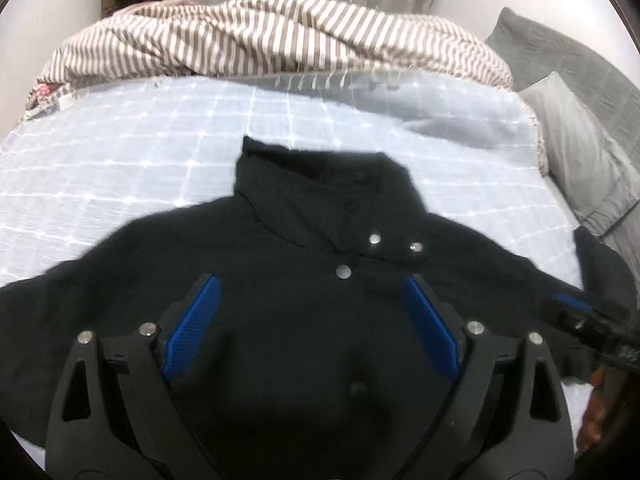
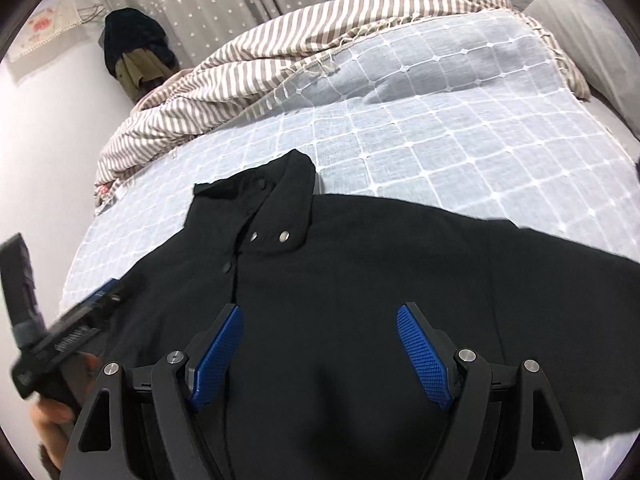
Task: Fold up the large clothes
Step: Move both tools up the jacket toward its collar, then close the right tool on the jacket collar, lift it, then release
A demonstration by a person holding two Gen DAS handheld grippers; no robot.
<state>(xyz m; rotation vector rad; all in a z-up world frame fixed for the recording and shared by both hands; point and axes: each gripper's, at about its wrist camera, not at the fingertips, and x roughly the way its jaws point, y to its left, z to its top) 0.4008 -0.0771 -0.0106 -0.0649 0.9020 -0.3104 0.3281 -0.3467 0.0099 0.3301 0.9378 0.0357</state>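
A black jacket (image 1: 280, 220) (image 2: 360, 260) lies front up on the bed, its stand-up collar with metal snaps pointing away from me and its sleeves spread to both sides. My left gripper (image 1: 311, 280) hovers over the jacket's chest, open, its blue pads wide apart and pressing on nothing. My right gripper (image 2: 320, 307) is also open above the jacket body, a little to the right of the snap placket. Each gripper shows blurred at the edge of the other's view: the right gripper (image 1: 580, 320) and the left gripper (image 2: 60, 336).
The bed carries a light blue checked bedspread (image 1: 120, 160) (image 2: 440, 120). A bunched striped blanket (image 1: 260, 40) (image 2: 280, 52) lies along its far side. Grey pillows (image 1: 580, 160) (image 2: 580, 20) sit at the right. Dark clothes (image 2: 136, 52) hang by the curtain.
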